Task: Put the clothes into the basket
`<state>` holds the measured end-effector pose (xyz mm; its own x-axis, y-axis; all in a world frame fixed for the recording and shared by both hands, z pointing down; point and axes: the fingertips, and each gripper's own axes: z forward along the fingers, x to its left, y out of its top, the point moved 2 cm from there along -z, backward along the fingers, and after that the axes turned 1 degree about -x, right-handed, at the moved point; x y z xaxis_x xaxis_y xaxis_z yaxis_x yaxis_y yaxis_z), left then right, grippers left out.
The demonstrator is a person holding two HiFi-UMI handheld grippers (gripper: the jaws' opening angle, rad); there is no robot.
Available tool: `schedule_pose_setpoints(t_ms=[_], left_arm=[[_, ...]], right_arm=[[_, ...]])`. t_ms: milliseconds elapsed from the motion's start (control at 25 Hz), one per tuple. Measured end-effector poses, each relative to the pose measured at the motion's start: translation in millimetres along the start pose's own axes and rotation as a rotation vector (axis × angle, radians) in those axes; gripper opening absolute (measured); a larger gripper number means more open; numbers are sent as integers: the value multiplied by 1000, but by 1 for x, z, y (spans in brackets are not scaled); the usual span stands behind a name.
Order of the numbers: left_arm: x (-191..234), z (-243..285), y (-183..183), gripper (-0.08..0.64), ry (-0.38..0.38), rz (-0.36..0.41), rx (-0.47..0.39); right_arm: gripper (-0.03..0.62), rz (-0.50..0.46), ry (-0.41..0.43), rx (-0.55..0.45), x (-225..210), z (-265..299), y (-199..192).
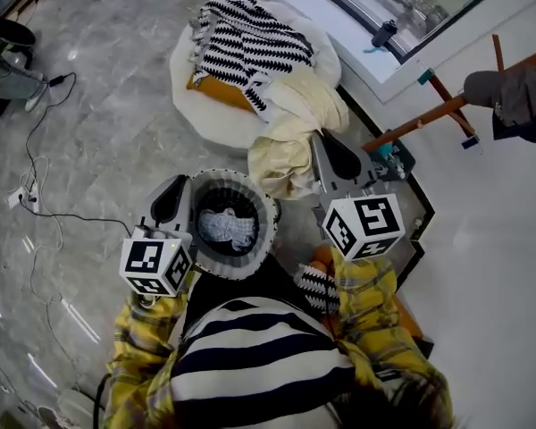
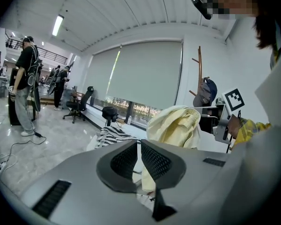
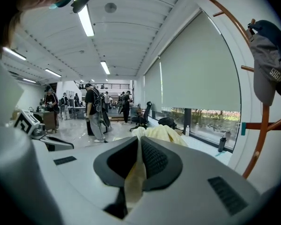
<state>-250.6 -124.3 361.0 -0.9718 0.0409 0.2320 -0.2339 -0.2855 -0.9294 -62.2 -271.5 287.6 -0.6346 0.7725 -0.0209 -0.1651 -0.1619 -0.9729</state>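
Beside the basket (image 1: 270, 220), your right gripper (image 3: 139, 144) is clamped on the cream garment (image 1: 290, 137), a pinch only its own view shows. The cloth hangs lengthwise downward. Your left gripper (image 2: 140, 144) is closed on nothing.

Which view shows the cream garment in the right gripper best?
Head view: nearly the whole cream garment hangs from the right gripper. Right gripper view shows mostly the fold pinched between its jaws; left gripper view shows its bunched upper part.

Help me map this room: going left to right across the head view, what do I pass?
Cable → left tongs → basket → right tongs, gripping the cream garment → rack → cap.
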Motion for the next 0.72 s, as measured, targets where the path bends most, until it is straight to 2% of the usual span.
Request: schedule_pose_setpoints(t_ms=[360, 720], left_arm=[[36, -51, -53, 38, 102, -70, 80], [46, -83, -104, 38, 167, -136, 155]], right_arm=[[44, 26, 202, 160, 88, 6, -64], [44, 48, 295, 331, 146, -4, -148]])
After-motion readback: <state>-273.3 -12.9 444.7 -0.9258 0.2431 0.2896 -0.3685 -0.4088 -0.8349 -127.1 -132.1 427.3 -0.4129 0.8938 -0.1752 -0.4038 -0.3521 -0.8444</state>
